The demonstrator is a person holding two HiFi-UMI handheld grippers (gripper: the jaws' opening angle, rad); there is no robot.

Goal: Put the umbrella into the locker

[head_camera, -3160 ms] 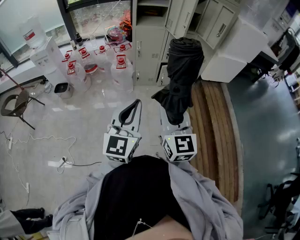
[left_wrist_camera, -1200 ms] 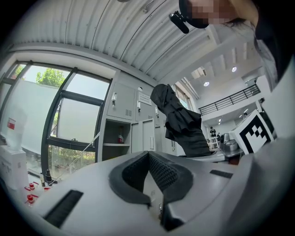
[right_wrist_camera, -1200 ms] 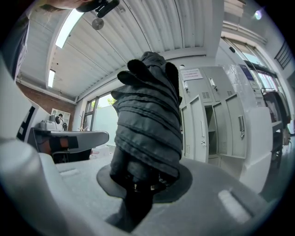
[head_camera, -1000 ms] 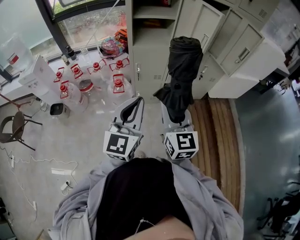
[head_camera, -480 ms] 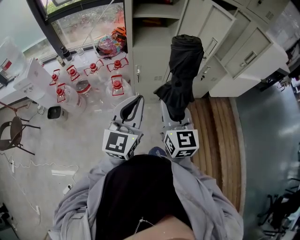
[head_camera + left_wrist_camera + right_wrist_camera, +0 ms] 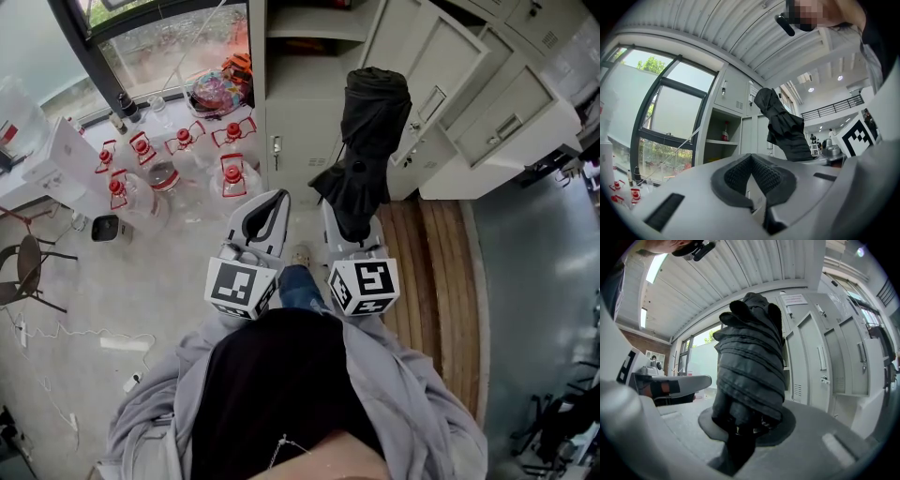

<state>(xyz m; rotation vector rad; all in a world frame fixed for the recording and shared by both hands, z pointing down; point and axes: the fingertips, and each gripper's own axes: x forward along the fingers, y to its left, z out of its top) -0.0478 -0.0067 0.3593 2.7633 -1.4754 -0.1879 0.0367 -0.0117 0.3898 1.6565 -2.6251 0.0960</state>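
While my right tool [image 6: 352,225] pinches the folded black umbrella [image 6: 371,131] by its lower end, upright in the air just short of the grey locker [image 6: 298,103], my left tool [image 6: 274,201] sits beside it, pressed together on nothing. I judge this the approach; next I must reach the open compartment and slide the umbrella in.

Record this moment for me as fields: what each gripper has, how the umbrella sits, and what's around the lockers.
left gripper: shut, nothing between its jaws
right gripper: shut on the umbrella, near its lower end
umbrella: black, folded, rising out of the jaws; not in a locker yet
lockers: grey, ahead of both grippers; some doors stand open
water jugs: red caps, on the floor left of the lockers
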